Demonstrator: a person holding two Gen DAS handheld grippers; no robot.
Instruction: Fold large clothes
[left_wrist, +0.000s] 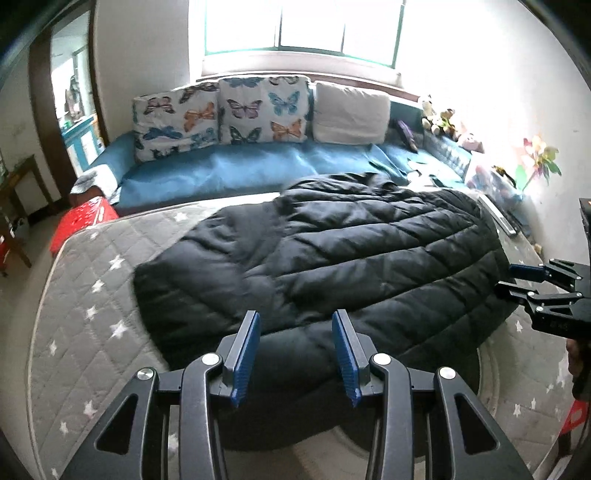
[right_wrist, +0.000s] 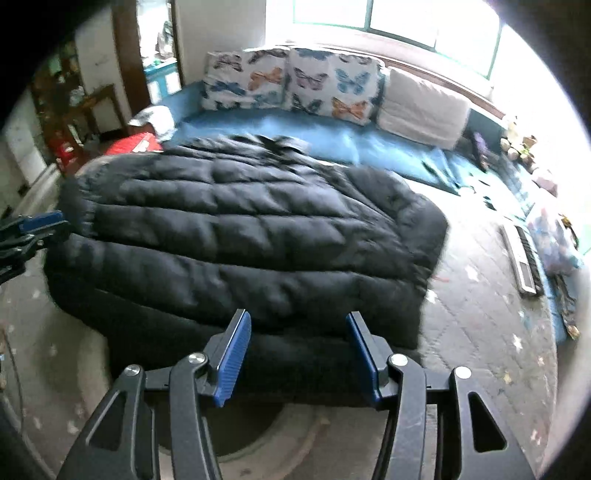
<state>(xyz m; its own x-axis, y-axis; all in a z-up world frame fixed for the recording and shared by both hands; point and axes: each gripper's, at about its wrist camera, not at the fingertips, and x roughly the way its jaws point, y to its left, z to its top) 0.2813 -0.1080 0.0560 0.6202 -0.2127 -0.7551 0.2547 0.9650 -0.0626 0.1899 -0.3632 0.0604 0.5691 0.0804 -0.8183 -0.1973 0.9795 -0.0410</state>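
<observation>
A black quilted puffer jacket (left_wrist: 332, 254) lies spread across the grey star-patterned mattress (left_wrist: 88, 295), its near hem hanging over the front edge. My left gripper (left_wrist: 295, 343) hovers above that hem, open, with nothing between its blue pads. In the right wrist view the same jacket (right_wrist: 240, 229) fills the middle, and my right gripper (right_wrist: 295, 350) stands open over its near edge, empty. The right gripper's fingertips (left_wrist: 528, 271) show at the right edge of the left wrist view. At the left edge of the right wrist view the left gripper's fingertips (right_wrist: 40, 221) appear.
Behind the mattress a blue sofa (left_wrist: 236, 166) carries butterfly cushions (left_wrist: 221, 110) and a white pillow (left_wrist: 351, 110) under a bright window. A red box (left_wrist: 85, 221) sits at the left. Small clutter and a keyboard-like item (right_wrist: 524, 258) lie at the mattress's right side.
</observation>
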